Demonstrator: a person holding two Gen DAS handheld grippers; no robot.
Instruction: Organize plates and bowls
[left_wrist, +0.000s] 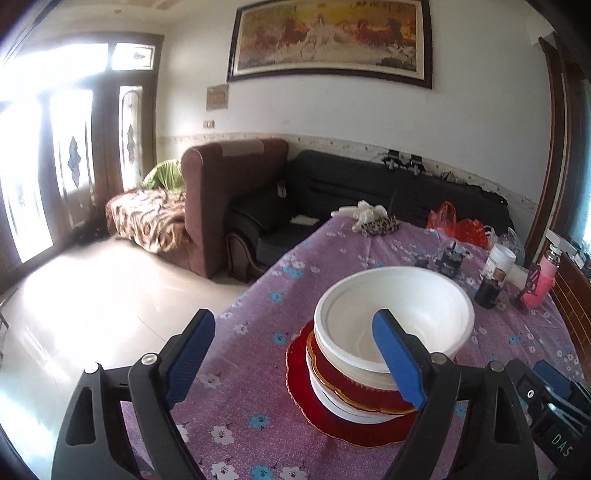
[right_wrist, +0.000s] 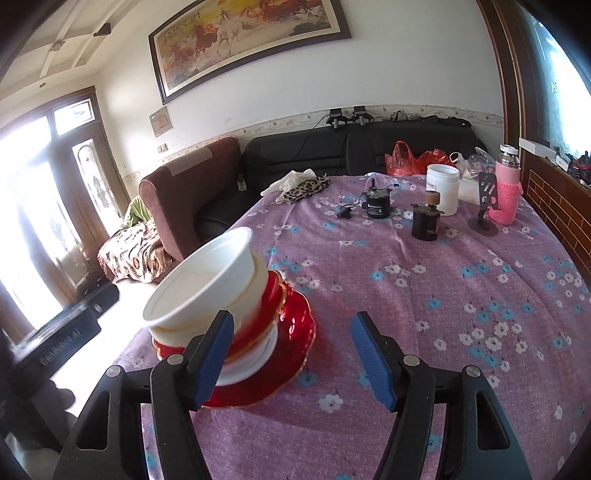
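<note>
- A stack of bowls (left_wrist: 391, 332) and a red plate (left_wrist: 299, 391) stands upright on the table (left_wrist: 258, 424), mouths up.
- Left gripper (left_wrist: 295, 354) and right gripper (right_wrist: 291, 354) both gape, holding nothing.
- Only the right view shows the pink bottle (right_wrist: 508, 188) whole.

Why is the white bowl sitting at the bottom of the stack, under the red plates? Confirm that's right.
Not right. The white bowl sits at the top of the stack, above the red plates; the left wrist view shows it. Both tongs hang open, holding nothing.
</note>
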